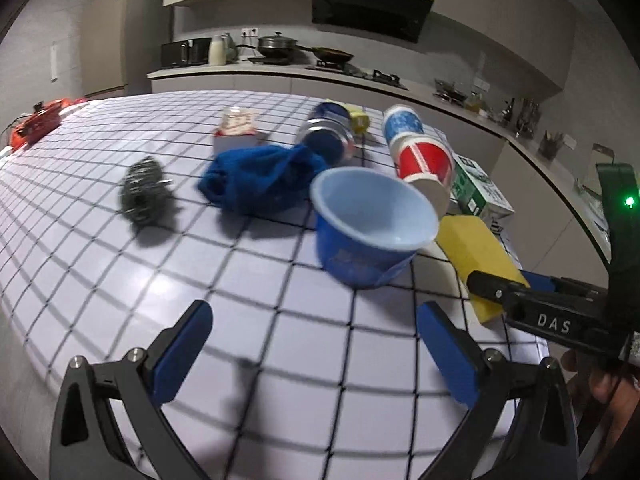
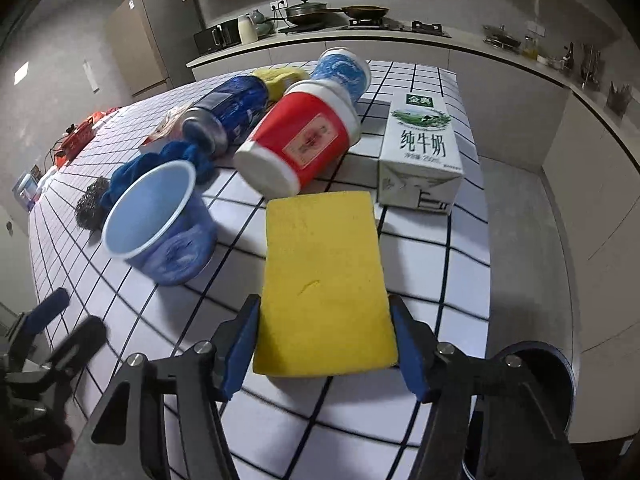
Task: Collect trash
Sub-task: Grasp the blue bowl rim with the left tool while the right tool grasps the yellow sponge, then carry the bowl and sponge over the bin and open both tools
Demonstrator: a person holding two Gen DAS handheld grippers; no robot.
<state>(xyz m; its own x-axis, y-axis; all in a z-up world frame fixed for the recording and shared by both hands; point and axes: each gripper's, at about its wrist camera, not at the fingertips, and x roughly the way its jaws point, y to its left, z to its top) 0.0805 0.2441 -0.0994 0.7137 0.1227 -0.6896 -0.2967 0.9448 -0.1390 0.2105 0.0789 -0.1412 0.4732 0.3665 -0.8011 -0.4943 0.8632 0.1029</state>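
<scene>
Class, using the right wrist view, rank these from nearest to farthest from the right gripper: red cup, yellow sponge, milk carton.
1. yellow sponge: between the right gripper's jaws.
2. red cup: lying on its side just beyond the sponge, slightly left.
3. milk carton: beyond the sponge, to the right; close to the cup's distance.

The left gripper [image 1: 314, 354] is hanging wide open and tilted downward, while the right gripper [image 2: 326, 344] is angling down too.

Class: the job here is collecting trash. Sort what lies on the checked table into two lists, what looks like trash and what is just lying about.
Likely trash: blue cup; red cup; blue-patterned cup; can; milk carton.

Probably just lying about: yellow sponge, between the right gripper's pads; blue cloth; steel scourer; red device.
</scene>
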